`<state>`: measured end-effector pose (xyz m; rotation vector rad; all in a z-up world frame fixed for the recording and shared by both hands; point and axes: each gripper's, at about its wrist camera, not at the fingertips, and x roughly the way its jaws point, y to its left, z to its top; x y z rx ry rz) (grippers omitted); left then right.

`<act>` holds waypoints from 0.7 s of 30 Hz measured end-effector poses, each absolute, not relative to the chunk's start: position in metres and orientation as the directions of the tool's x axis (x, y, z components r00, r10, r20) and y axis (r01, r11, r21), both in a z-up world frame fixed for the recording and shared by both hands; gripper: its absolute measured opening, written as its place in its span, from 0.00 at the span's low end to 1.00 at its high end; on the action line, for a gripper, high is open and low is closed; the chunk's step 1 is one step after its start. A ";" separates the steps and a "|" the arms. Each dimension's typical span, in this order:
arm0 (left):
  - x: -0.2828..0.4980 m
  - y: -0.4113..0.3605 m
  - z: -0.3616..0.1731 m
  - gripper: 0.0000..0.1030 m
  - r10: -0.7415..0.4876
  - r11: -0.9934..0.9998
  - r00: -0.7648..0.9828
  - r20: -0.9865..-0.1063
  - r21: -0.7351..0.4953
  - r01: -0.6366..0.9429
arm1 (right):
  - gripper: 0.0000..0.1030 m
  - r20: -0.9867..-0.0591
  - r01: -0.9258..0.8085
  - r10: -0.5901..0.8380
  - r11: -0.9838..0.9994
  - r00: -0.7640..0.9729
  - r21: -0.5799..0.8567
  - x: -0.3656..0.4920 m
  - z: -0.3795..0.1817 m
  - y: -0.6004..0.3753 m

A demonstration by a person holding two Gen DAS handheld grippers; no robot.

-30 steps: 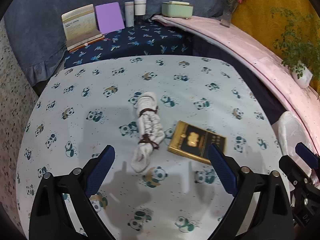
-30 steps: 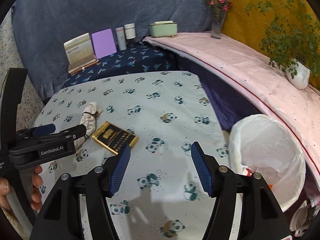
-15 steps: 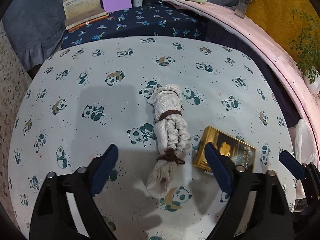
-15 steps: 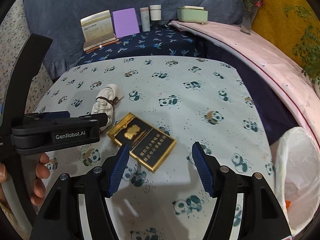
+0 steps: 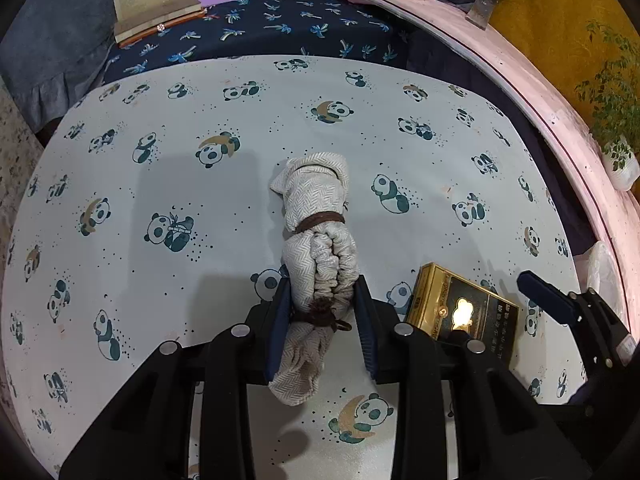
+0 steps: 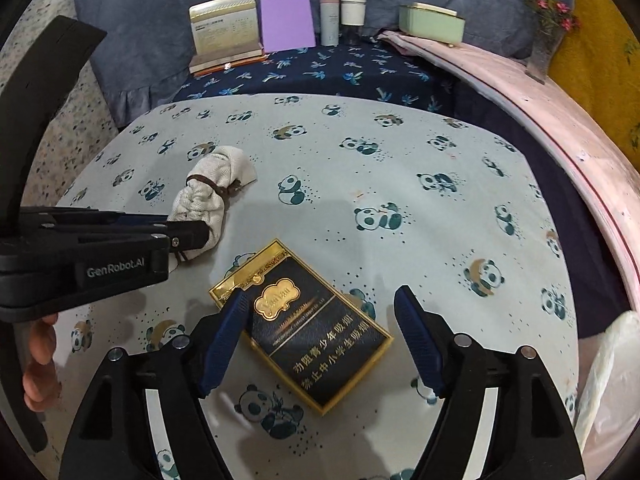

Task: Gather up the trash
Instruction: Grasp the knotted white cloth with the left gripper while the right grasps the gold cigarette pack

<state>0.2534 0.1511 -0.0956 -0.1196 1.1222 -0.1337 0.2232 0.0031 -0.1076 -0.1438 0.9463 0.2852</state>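
Note:
A beige cloth bundle [image 5: 316,208] tied with brown bands lies on the panda-print tablecloth [image 5: 420,216]. My left gripper [image 5: 322,292] is closing around the bundle's near end, and both blue pads touch its sides. The right wrist view shows the same grip from the side, with the left gripper [image 6: 196,236] on the cloth bundle [image 6: 208,192]. A gold-edged dark cigarette box [image 6: 320,332] lies flat to its right. My right gripper [image 6: 322,300] hovers over the box with its jaws opening; the box lies between the fingers, ungripped.
A white-lined trash bin [image 6: 612,360] stands off the table's right edge. At the back are a booklet [image 6: 224,28], a purple card [image 6: 286,22], two bottles [image 6: 344,16] and a green box [image 6: 432,24]. A pink ledge [image 6: 560,128] curves along the right. A hand [image 6: 38,360] holds the left gripper.
The left gripper dropped onto the cloth bundle and closed its jaws against it. The right gripper moved left and down over the cigarette box, its jaws widening.

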 end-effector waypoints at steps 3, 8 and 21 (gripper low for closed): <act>0.256 0.152 -0.100 0.37 -0.184 0.983 0.411 -0.893 -0.177 0.054 | 0.72 -0.823 -0.346 0.216 0.938 0.526 0.025 0.227 -0.112 0.002; 0.257 0.145 -0.103 0.47 -0.150 0.989 0.430 -0.890 -0.131 0.074 | 0.72 -0.834 -0.419 0.291 0.905 0.468 0.081 0.226 -0.115 0.001; 0.236 0.128 -0.095 0.23 -0.188 0.981 0.426 -0.885 -0.150 0.120 | 0.61 -0.842 -0.368 0.200 0.930 0.502 0.002 0.194 -0.117 -0.008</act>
